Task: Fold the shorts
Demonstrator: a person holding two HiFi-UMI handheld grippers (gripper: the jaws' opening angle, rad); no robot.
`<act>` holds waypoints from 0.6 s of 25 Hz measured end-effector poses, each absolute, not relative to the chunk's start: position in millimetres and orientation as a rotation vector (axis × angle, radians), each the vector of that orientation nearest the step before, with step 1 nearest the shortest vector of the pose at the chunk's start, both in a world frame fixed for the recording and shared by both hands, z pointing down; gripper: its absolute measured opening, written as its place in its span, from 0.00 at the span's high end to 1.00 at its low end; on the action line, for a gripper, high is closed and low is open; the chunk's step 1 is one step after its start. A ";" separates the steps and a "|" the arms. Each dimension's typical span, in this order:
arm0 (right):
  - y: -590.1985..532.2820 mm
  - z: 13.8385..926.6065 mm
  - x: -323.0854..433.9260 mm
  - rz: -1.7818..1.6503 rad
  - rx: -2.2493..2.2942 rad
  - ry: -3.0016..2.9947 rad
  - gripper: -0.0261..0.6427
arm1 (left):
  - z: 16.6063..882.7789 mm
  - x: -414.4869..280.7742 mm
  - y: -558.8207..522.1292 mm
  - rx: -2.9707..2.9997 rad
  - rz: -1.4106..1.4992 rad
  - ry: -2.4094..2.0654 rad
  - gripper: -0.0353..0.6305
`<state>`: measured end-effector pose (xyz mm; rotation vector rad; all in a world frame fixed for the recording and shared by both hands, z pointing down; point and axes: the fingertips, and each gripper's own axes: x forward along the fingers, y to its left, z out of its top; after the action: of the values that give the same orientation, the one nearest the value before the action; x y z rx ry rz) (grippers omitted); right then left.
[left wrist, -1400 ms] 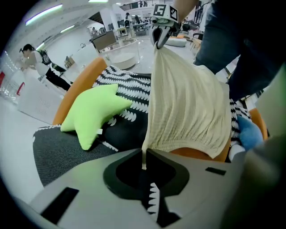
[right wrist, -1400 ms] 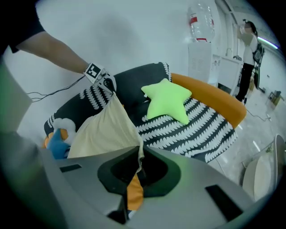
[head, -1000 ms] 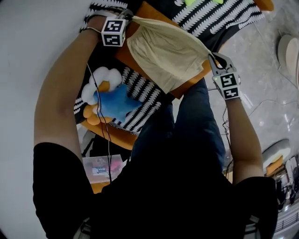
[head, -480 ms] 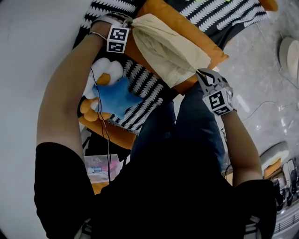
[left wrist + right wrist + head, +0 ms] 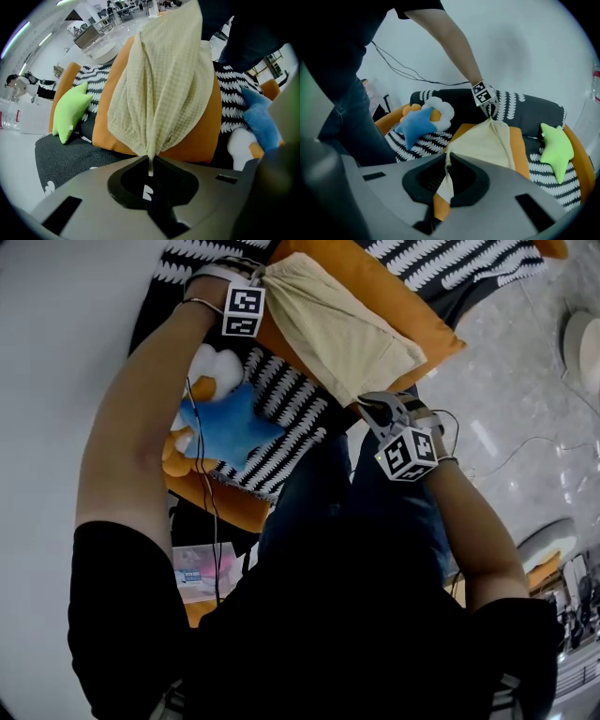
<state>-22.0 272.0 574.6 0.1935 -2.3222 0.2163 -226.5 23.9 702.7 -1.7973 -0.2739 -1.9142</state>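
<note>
Shorts (image 5: 342, 320), pale cream with a fine check weave, lie stretched across an orange cushion (image 5: 394, 292) on a dark sofa, held at both ends. At the left, the left gripper (image 5: 261, 273) points steeply down, its jaws pinched narrow on a gathered fold of the fabric (the cloth fans out from that pinch in the left gripper view). Below it, a white flower plush (image 5: 211, 367) and a blue star plush (image 5: 230, 423) rest on a black-and-white patterned cushion (image 5: 291, 418). To the right, at the shorts' near edge, the right gripper (image 5: 370, 409) has its jaws closed tight on a corner of the cloth. A green star cushion (image 5: 555, 145) sits farther right on the sofa.
</note>
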 end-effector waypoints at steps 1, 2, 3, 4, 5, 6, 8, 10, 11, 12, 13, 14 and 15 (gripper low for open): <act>278.1 580.3 -26.1 0.210 0.164 -2.312 0.94 | 705.5 -227.1 24.0 -1.796 -1.919 -0.266 0.88; 284.3 586.4 -29.9 0.203 0.133 -2.301 0.94 | 708.0 -227.8 23.9 -1.794 -1.924 -0.258 0.88; 290.3 592.8 -33.5 0.197 0.103 -2.286 0.94 | 710.1 -228.7 23.9 -1.790 -1.928 -0.252 0.88; 295.8 598.9 -36.7 0.193 0.076 -2.271 0.94 | 711.7 -229.6 24.2 -1.784 -1.930 -0.248 0.88; 301.1 604.7 -39.8 0.192 0.052 -2.257 0.94 | 713.0 -230.3 25.1 -1.778 -1.932 -0.247 0.88; 305.9 610.5 -42.4 0.194 0.030 -2.243 0.94 | 714.4 -230.8 26.6 -1.771 -1.934 -0.246 0.88; 313.7 622.9 -46.3 0.202 -0.008 -2.215 0.94 | 718.2 -231.5 30.0 -1.757 -1.940 -0.247 0.88; 319.3 635.3 -50.3 0.216 -0.038 -2.189 0.94 | 722.6 -233.8 32.8 -1.749 -1.947 -0.247 0.88; 322.2 640.7 -53.1 0.225 -0.053 -2.177 0.94 | 724.3 -235.7 34.2 -1.748 -1.950 -0.246 0.88; 325.2 646.0 -56.0 0.234 -0.067 -2.164 0.94 | 725.6 -238.0 35.2 -1.748 -1.953 -0.244 0.88; 328.0 651.4 -58.6 0.242 -0.080 -2.149 0.94 | 726.7 -240.0 35.9 -1.750 -1.956 -0.239 0.88; 330.5 656.8 -60.8 0.250 -0.091 -2.135 0.94 | 727.6 -241.4 36.2 -1.754 -1.958 -0.231 0.88; 332.8 661.8 -62.8 0.257 -0.101 -2.122 0.94 | 728.5 -242.3 36.5 -1.759 -1.960 -0.222 0.88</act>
<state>-62.8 332.8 661.8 -0.1009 -2.1222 0.2570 -242.3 36.5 728.5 -1.7592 -0.2218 -1.9600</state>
